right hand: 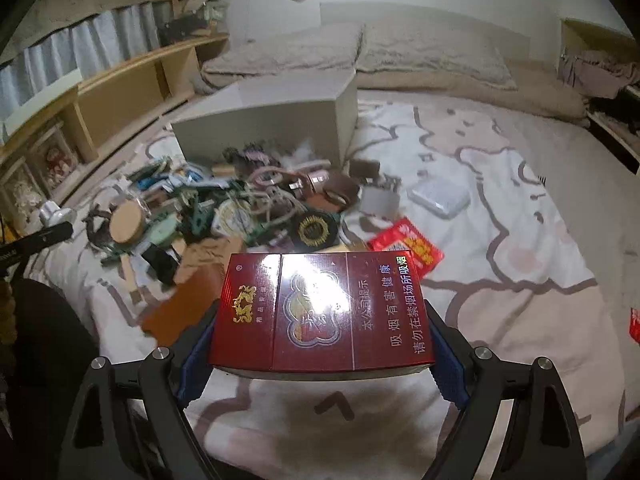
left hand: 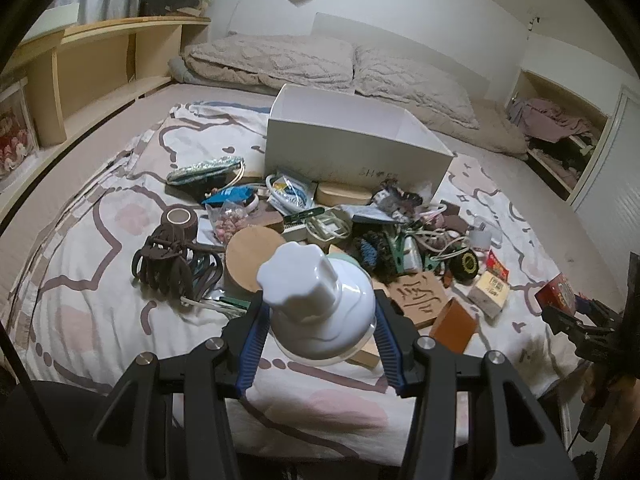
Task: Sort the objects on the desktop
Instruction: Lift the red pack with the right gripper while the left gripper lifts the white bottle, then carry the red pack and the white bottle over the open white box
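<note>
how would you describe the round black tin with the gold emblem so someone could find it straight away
Start at the big white open box on the bed, then look at the clutter heaped in front of it. At the heap's right edge, beside a red packet, lies the round black tin. It is the only black disc bearing a gold sunburst emblem.

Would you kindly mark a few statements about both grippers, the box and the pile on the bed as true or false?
1. The left gripper holds a white bottle. True.
2. The right gripper is empty. False: it grips a red cigarette pack.
3. The white box stands behind the pile, toward the pillows. True.
4. The round cork lid is inside the box. False: it lies in the pile on the bed.
5. The brown hair claw lies at the pile's left edge in the left wrist view. True.
</note>
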The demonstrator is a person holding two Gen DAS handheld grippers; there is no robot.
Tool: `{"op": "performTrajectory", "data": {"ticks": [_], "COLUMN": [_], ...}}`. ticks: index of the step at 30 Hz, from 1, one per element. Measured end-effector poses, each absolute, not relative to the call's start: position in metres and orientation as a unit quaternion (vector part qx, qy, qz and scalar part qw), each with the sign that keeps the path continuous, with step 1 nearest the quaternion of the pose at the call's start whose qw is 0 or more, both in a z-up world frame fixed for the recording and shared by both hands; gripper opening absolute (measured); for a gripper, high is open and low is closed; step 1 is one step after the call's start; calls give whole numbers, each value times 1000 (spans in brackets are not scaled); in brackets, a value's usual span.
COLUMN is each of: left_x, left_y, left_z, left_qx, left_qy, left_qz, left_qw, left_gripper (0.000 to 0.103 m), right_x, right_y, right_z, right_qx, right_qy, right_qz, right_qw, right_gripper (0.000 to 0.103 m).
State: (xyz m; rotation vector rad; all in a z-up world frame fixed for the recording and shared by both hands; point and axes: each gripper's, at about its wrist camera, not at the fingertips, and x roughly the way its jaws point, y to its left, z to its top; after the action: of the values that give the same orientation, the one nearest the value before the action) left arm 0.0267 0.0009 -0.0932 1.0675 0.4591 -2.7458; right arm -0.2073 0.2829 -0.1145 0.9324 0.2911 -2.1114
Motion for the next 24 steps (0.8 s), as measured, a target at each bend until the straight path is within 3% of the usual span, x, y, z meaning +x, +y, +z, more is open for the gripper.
{"op": "performTrajectory", "data": {"ticks": [24], "left_x": [17], "left_y": [34], "left_z": [-1], "left_qx": [304], "left_qy": [143], "left_qz": [-937], "left_qw": [100], "left_gripper": [50], "right_x": [-205], "right_y": [284], "right_z": [-39], "right_qx": [288], "right_qy": [64], "right_qz": [-854], "right_qw": [428], "right_gripper": [90]}}
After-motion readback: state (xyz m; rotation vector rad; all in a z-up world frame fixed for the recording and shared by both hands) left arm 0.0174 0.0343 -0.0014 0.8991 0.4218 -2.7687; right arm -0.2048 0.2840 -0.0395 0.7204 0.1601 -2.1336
